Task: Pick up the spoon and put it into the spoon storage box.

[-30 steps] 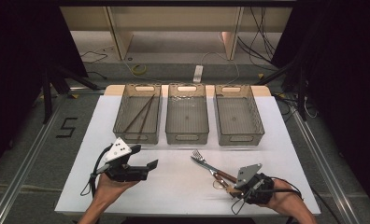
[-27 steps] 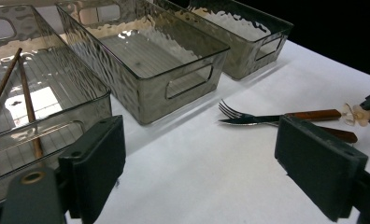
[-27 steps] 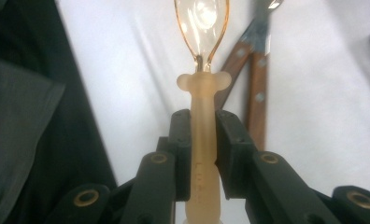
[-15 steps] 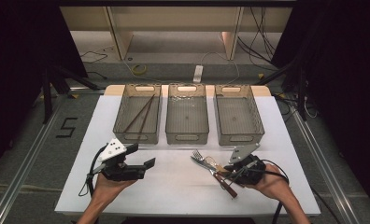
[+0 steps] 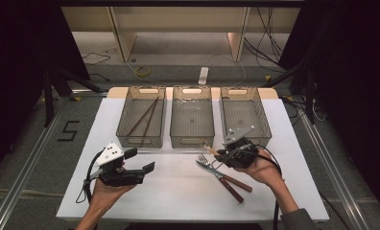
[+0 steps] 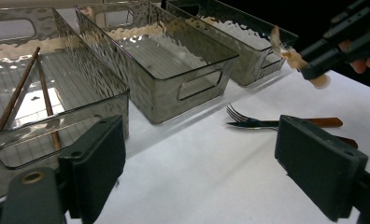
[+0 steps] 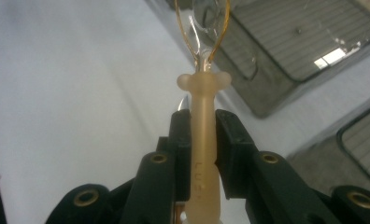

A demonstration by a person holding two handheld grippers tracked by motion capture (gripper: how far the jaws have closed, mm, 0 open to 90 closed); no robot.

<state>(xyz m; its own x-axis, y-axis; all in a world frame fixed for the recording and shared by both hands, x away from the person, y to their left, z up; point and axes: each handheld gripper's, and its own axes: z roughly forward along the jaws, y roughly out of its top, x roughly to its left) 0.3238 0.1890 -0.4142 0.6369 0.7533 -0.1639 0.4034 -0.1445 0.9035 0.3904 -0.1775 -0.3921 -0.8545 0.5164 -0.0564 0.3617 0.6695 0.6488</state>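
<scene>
So the right gripper (image 7: 202, 135) has its fingers clamped on a pale spoon (image 7: 202, 140); the left gripper (image 6: 199, 172) sits wide open, and its view catches the fork (image 6: 241, 116).

A single black numeral "5" (image 5: 69, 130) is marked on the grey floor at the left of the high view, beside the left edge of the white tabletop (image 5: 178, 191).

In the right gripper view, faint embossed lettering runs along the pale handle of the spoon (image 7: 203, 154), low in the frame between the two black jaws. The characters resemble "LU", but the remainder is too faint to read.

No other text, label, brand or number is legible on the three bins, the cutlery or the grippers.
</scene>
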